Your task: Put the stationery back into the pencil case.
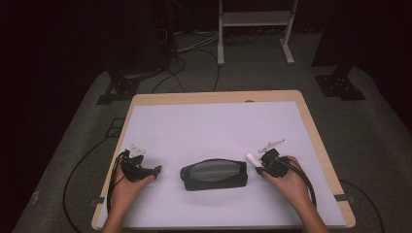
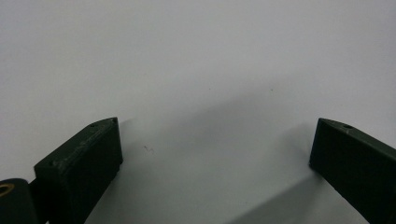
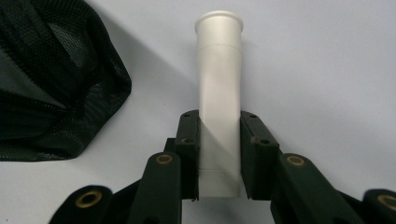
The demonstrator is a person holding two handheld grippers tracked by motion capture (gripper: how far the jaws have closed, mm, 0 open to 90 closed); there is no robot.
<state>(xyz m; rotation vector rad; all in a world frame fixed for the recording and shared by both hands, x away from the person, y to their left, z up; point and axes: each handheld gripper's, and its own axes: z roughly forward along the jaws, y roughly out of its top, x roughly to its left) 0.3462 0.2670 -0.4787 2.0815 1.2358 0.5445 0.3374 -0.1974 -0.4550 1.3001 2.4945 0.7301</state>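
Observation:
A black mesh pouch (image 1: 214,174) lies in the middle of the white table mat; its edge (image 3: 51,88) fills the left of the right gripper view. My right gripper (image 3: 219,140) is shut on a white plastic tube (image 3: 219,93) with a flared cap, which points away from the jaws. From above, the white tube (image 1: 252,159) sticks out of the right gripper (image 1: 262,164) toward the pouch's right end. My left gripper (image 1: 154,171), held left of the pouch, stands open over bare mat (image 2: 201,93) with nothing between its jaws.
The white mat (image 1: 214,126) covers a wooden table (image 1: 316,141). Behind the table are cables on the floor (image 1: 194,58) and a white metal stand (image 1: 255,29). Dark stand bases (image 1: 340,85) sit at the far right and far left.

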